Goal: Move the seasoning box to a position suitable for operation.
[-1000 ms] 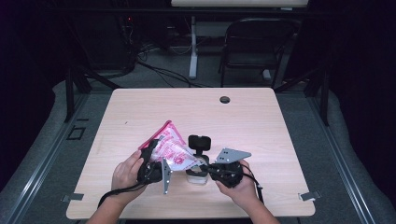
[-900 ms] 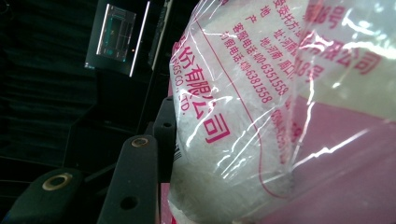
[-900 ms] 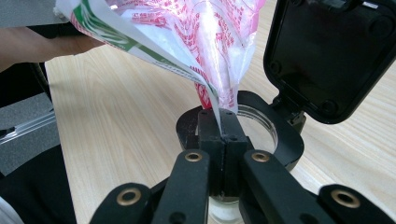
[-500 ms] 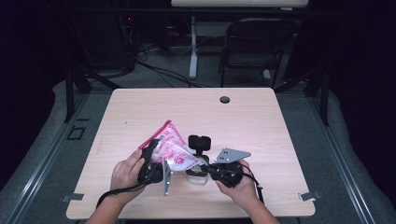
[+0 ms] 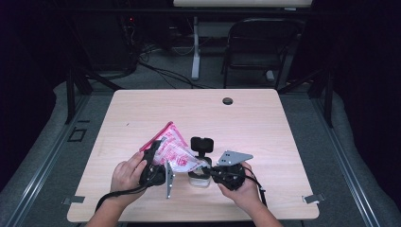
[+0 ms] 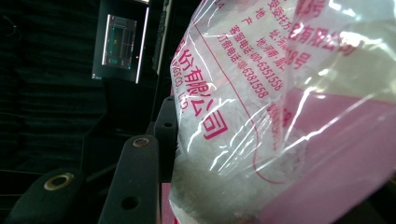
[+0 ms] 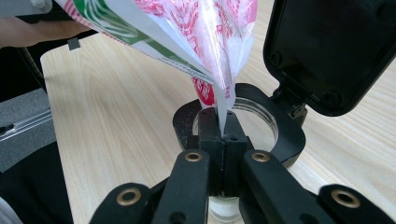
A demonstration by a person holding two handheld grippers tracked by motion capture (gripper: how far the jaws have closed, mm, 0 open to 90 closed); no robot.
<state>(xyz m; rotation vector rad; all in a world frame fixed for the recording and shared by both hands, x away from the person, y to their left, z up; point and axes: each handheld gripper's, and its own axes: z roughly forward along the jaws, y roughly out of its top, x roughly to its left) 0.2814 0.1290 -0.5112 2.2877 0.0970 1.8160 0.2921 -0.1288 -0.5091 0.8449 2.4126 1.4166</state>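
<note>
A clear bag with pink print [image 5: 174, 150], holding white grains, hangs tilted above the table. My left gripper [image 5: 156, 152] is shut on its upper part; in the left gripper view the bag [image 6: 280, 116] presses against one black finger [image 6: 140, 177] and hides the other. My right gripper [image 7: 223, 139] is shut on the bag's lower corner [image 7: 219, 93], just over the mouth of a glass jar [image 7: 264, 122]. The jar [image 5: 199, 178] stands near the front edge with its black flip lid [image 5: 202, 143] open and upright. The right gripper [image 5: 208, 169] reaches in from the jar's right.
The light wooden table [image 5: 283, 132] has a round cable hole [image 5: 228, 100] at the back. A folding chair [image 5: 260, 47] and cables stand on the dark floor beyond the far edge. Both hands rest near the front edge.
</note>
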